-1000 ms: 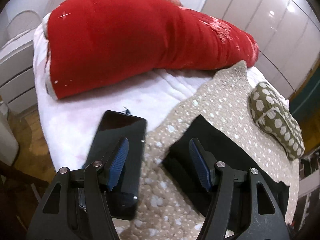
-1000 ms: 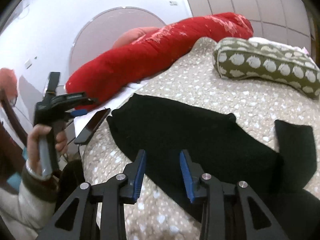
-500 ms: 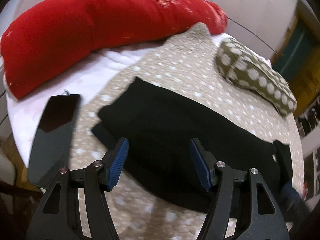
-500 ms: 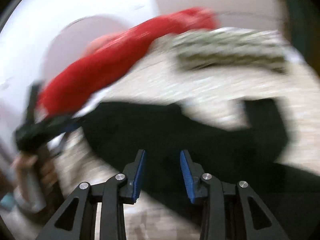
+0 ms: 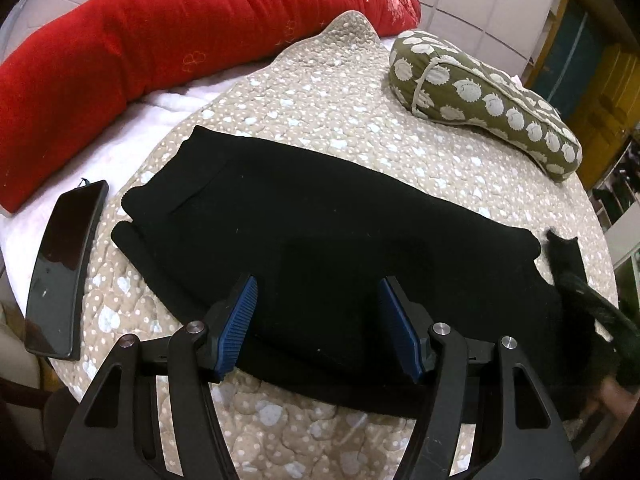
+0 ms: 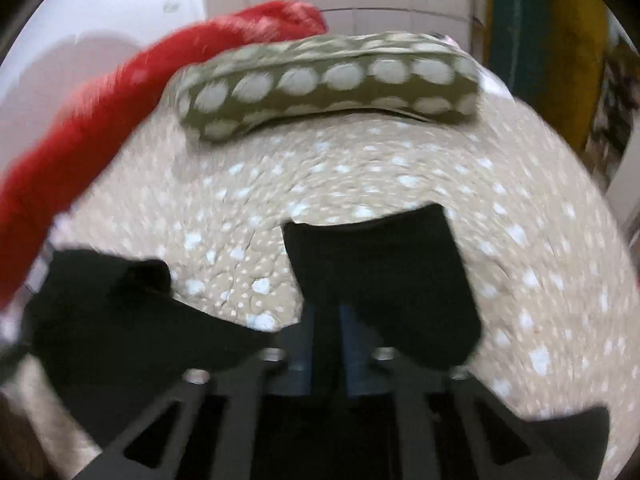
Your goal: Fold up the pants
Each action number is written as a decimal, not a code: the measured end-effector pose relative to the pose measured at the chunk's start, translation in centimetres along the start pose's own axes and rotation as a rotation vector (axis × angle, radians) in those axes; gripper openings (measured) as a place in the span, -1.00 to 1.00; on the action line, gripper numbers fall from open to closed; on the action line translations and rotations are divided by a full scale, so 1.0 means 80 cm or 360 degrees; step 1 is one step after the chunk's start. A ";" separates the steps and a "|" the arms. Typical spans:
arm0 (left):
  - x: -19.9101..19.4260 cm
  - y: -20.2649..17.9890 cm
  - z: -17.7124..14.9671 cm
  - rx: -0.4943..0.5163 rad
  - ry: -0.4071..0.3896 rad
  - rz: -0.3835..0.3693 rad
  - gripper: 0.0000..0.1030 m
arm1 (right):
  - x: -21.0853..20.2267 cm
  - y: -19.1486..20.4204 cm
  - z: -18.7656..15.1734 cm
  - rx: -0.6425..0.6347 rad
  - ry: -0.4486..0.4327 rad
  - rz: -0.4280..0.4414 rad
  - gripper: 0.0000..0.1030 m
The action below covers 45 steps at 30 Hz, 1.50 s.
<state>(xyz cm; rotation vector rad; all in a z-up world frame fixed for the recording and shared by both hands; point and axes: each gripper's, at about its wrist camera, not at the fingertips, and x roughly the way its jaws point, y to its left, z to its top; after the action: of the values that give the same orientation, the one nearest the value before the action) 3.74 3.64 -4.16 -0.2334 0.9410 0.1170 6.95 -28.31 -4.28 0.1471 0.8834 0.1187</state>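
Black pants (image 5: 320,248) are spread lengthwise across the quilted bed cover (image 5: 320,92), crosswise under the open, empty left gripper (image 5: 318,330), while their far leg end is pinched by the just-closed right gripper (image 6: 326,344).

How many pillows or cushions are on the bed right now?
2. The long red bolster lies along the far edge of the bed; the green spotted cushion sits on the beige quilt, beyond the black pants. Others may lie out of view.
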 end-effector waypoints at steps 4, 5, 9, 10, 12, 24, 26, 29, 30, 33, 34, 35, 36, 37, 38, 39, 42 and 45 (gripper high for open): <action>-0.005 0.002 -0.003 -0.0019 -0.0006 -0.0020 0.23 | -0.089 -0.045 -0.031 0.0121 -0.0169 0.0032 -0.90; -0.007 0.003 -0.004 -0.0025 -0.0006 -0.0025 0.23 | -0.106 -0.056 -0.040 0.0147 -0.0195 0.0034 -0.90; -0.018 0.007 -0.007 -0.0074 -0.0006 -0.0089 0.23 | -0.152 -0.111 -0.091 0.0370 -0.0206 0.0151 -0.90; -0.020 0.008 -0.009 -0.0090 -0.0001 -0.0108 0.23 | -0.149 -0.116 -0.105 0.0382 -0.0164 0.0170 -0.90; -0.025 0.006 -0.012 -0.0108 0.0017 -0.0150 0.23 | -0.134 -0.118 -0.124 0.0400 -0.0104 0.0166 -0.89; -0.045 0.011 -0.016 -0.0126 0.0026 -0.0147 0.23 | -0.142 -0.123 -0.130 0.0591 -0.0271 0.0387 -0.91; -0.052 0.019 -0.015 -0.0144 -0.0005 -0.0128 0.23 | -0.166 -0.117 -0.133 0.0518 -0.0292 0.0400 -0.91; -0.052 0.029 -0.012 -0.0183 -0.0016 -0.0116 0.23 | -0.180 -0.116 -0.143 0.0480 -0.0273 0.0416 -0.91; -0.050 0.029 -0.013 -0.0187 -0.0007 -0.0110 0.23 | -0.173 -0.116 -0.145 0.0459 -0.0248 0.0376 -0.91; -0.043 0.028 -0.016 -0.0173 0.0034 -0.0121 0.23 | -0.133 -0.128 -0.154 0.0528 -0.0109 0.0262 -0.80; -0.044 0.027 -0.018 -0.0163 0.0033 -0.0120 0.23 | -0.127 -0.134 -0.159 0.0576 -0.0066 0.0270 -0.73; -0.045 0.027 -0.018 -0.0152 0.0027 -0.0113 0.23 | -0.129 -0.139 -0.164 0.0614 -0.0080 0.0303 -0.70; -0.046 0.027 -0.019 -0.0135 0.0015 -0.0097 0.23 | -0.130 -0.143 -0.166 0.0631 -0.0089 0.0309 -0.67; -0.046 0.027 -0.019 -0.0126 0.0006 -0.0082 0.23 | -0.139 -0.149 -0.170 0.0642 -0.0091 0.0274 -0.62; -0.045 0.028 -0.018 -0.0126 0.0003 -0.0075 0.23 | -0.146 -0.153 -0.171 0.0646 -0.0094 0.0236 -0.59; -0.044 0.030 -0.018 -0.0130 0.0002 -0.0073 0.23 | -0.154 -0.156 -0.172 0.0649 -0.0105 0.0192 -0.58; -0.041 0.035 -0.015 -0.0149 -0.0002 -0.0068 0.23 | -0.194 -0.160 -0.164 0.0610 -0.0196 -0.0014 -0.56; -0.036 0.036 -0.013 -0.0156 -0.0008 -0.0043 0.23 | -0.219 -0.138 -0.138 0.0483 -0.0309 -0.0083 -0.56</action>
<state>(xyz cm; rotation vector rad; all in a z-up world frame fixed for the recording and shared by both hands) 0.68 6.18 -2.85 -0.3363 0.9277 0.1393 -12.15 -41.21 0.20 0.4117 0.7068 -0.0786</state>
